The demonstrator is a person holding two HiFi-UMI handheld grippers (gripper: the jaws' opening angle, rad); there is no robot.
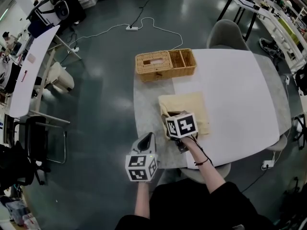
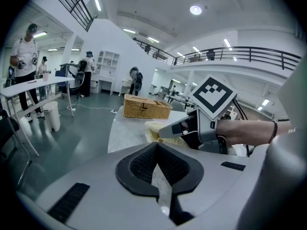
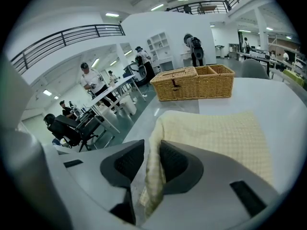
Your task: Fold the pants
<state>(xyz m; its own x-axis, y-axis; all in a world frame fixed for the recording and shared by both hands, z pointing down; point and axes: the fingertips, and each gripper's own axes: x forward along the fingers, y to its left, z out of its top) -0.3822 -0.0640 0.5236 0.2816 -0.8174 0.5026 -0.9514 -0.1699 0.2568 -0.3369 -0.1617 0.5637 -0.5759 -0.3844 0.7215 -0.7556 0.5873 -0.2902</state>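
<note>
Right gripper (image 3: 152,146) stands slightly parted around the cream pants (image 3: 216,138) edge; left gripper (image 2: 156,144) is closed, empty.

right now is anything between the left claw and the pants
Yes, partly: the right claw sits at the near corner of the pants, with the cloth edge between its jaws, right in line with the left claw. Farther along that edge, only bare table lies between.

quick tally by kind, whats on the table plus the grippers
wicker basket: 1
folded yellow pants: 1
grippers: 2 (left gripper, right gripper)
total: 4
</note>
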